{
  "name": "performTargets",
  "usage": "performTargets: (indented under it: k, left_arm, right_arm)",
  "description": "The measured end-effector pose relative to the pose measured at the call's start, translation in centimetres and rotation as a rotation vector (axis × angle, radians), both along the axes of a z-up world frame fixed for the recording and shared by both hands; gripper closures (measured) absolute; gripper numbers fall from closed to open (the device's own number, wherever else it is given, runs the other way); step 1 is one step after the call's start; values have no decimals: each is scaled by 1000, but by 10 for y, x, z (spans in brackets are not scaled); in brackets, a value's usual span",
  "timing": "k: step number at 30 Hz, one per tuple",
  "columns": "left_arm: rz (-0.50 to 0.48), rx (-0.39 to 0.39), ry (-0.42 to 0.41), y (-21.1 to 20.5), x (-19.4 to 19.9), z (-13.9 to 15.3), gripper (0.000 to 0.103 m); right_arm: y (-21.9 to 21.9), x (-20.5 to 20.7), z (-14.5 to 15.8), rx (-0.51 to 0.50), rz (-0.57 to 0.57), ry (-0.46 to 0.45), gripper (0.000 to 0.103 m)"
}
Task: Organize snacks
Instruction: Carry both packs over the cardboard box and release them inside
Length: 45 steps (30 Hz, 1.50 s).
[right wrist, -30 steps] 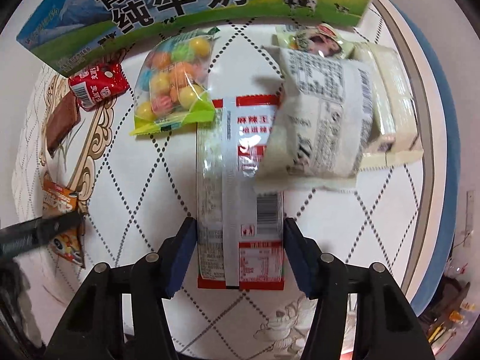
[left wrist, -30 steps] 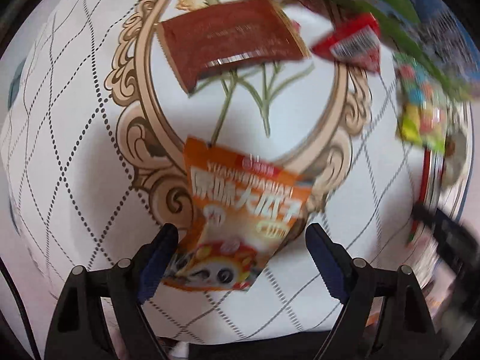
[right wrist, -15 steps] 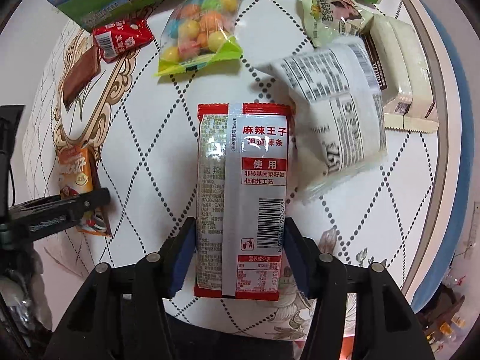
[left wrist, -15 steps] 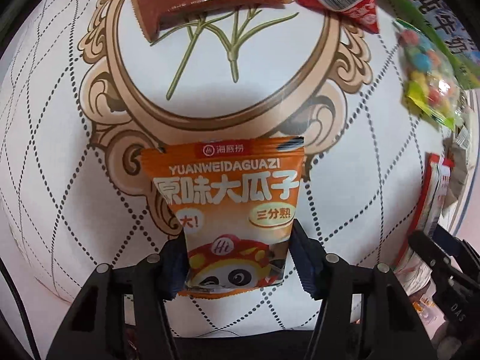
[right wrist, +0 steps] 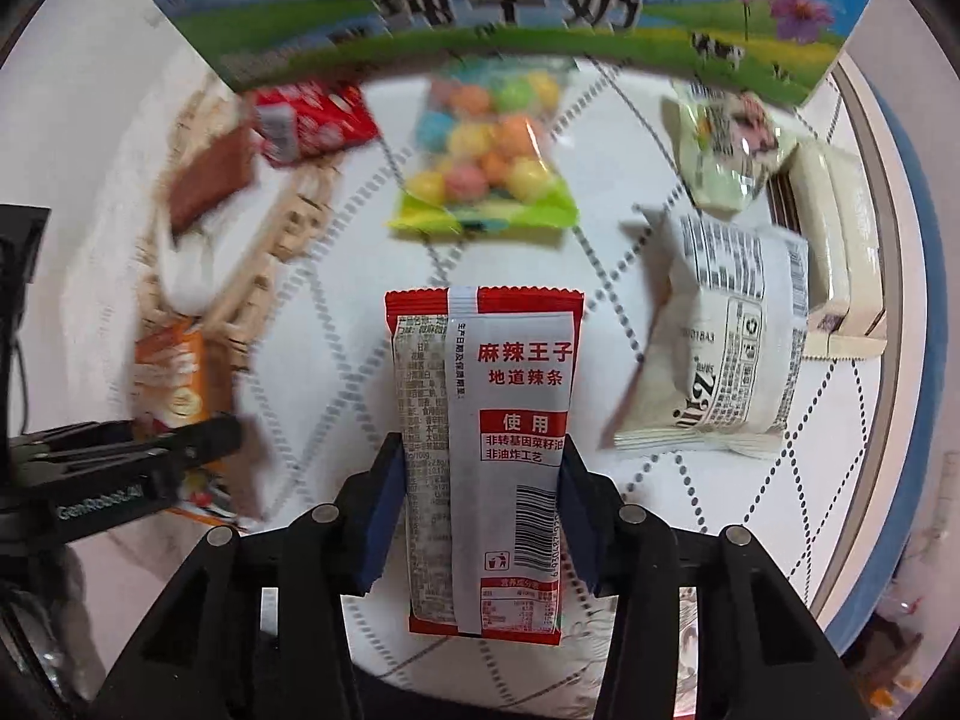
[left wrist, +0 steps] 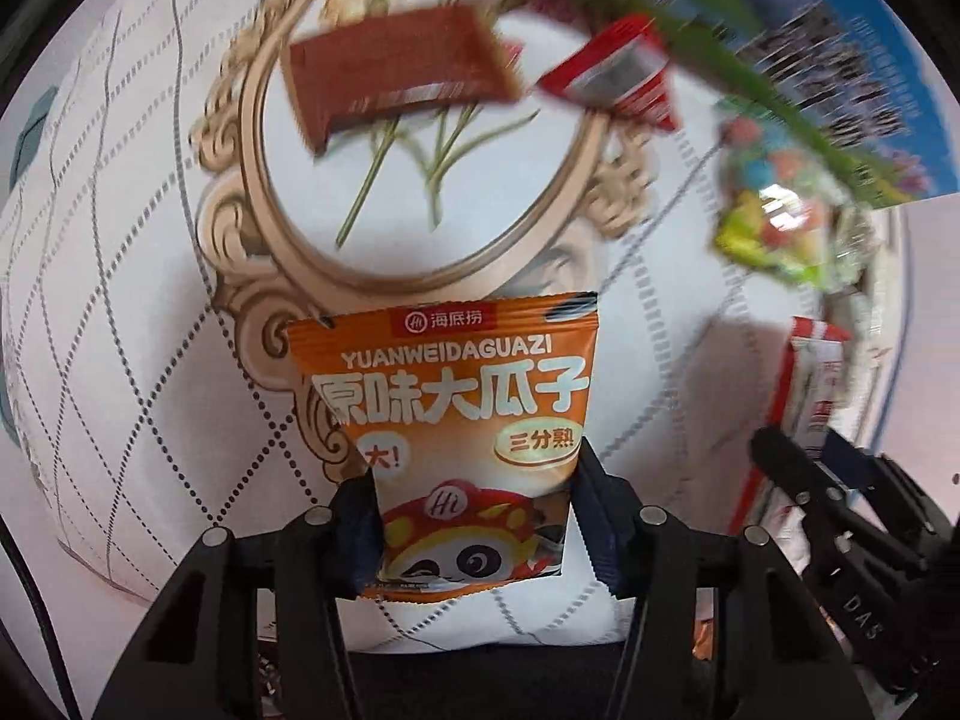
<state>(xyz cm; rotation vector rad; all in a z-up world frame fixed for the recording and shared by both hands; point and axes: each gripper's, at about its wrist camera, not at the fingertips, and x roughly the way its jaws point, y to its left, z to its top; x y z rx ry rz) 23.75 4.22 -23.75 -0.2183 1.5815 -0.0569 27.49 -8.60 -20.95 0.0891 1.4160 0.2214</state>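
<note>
Closing left gripper (left wrist: 474,534) pads on orange seed packet (left wrist: 456,414) above the patterned desk (left wrist: 150,312); closing right gripper (right wrist: 474,516) pads on red-and-white spicy-strip packet (right wrist: 486,444), candy bag (right wrist: 486,150) beyond

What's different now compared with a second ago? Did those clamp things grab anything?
Yes. The left hand-held gripper, wide open a second ago, is closing on the orange seed packet. The right hand-held gripper is tightening on the red-and-white snack strip. The candy bag and milk carton stayed put.
</note>
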Motion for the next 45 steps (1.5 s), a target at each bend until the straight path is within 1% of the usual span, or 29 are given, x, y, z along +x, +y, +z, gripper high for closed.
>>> performTargets:
  k: [3,5,6,8,9,12,13,14,15,18,20,21,23,25,27,28,30,32,34,35,37,38,39,40,41,42,43,44,45]
  left_arm:
    - [-2,-39,-52,-9,11,28,51]
    - [-12,-73,-98,-19,21,55,51]
    - [-17,-83,-113,-20,24,63,51]
    - [-37,-120,-162,-30,38,94,51]
    - [-50,-131,-177,-34,59,113,51]
    - [-116,-161,-234,-50,101,156,51]
    - [-129,-158,-246,-51,105,160,51]
    - [-151,-144,-273,-57,119,172,51]
    - [-168,-126,-301,-61,133,182,51]
    - [-186,-86,-344,-68,166,199,51]
    - [-192,-55,-346,-75,195,200,51]
    - [-193,-50,-341,-76,202,198,51]
    - [-186,-10,-322,-79,228,192,51]
    - [-183,25,-288,-77,252,179,51]
    - [-170,55,-233,-72,269,161,51]
    - [-166,58,-217,-70,274,153,51]
    - [-176,97,-169,-66,284,132,51]
    - [-176,116,-126,-62,290,113,51]
    - [-180,138,-99,-59,291,101,51]
    - [-174,139,-87,-57,292,95,51]
    - [-168,141,-67,-55,292,87,51]
    - [-160,139,-58,-54,292,84,51]
    - [-149,139,-61,-53,292,81,51]
    - [-142,138,-57,-51,293,79,50]
    - [-128,134,-49,-49,294,75,49]
    - [-121,124,-44,-48,295,73,43]
    - [-113,106,-41,-46,296,72,35]
    - [-108,98,-39,-46,297,71,27]
    - [-112,106,-49,-47,297,71,15]
  right_arm:
    - [-1,8,24,49,1,-33,53]
    - [-9,12,46,85,-4,-65,53]
    - [-13,16,56,98,-7,-82,53]
    - [-21,29,82,135,-23,-124,53]
    - [-29,35,93,145,-29,-146,53]
    - [-57,70,132,168,-50,-219,53]
    - [-66,77,142,167,-57,-240,53]
    - [-77,89,157,159,-70,-272,53]
    - [-83,95,164,146,-79,-293,53]
    - [-105,139,181,98,-108,-346,53]
    - [-115,169,183,61,-120,-356,53]
    - [-119,178,183,50,-122,-362,53]
    - [-123,206,179,0,-118,-364,53]
    - [-126,226,168,-31,-117,-339,53]
    - [-130,240,162,-60,-110,-314,53]
    - [-131,247,153,-72,-106,-298,53]
    - [-133,256,138,-88,-99,-259,53]
    - [-134,267,121,-93,-93,-212,53]
    - [-134,275,103,-112,-82,-176,53]
    - [-136,265,98,-114,-89,-166,53]
    - [-138,268,84,-117,-80,-131,52]
    - [-140,267,80,-123,-81,-112,50]
    - [-141,267,75,-125,-85,-97,45]
    - [-140,268,69,-121,-84,-84,37]
    - [-139,269,65,-127,-83,-73,34]
    - [-138,270,63,-112,-79,-62,26]
    - [-136,271,62,-96,-75,-52,17]
    - [-134,270,65,-96,-72,-47,15]
    - [-132,270,66,-100,-69,-45,10]
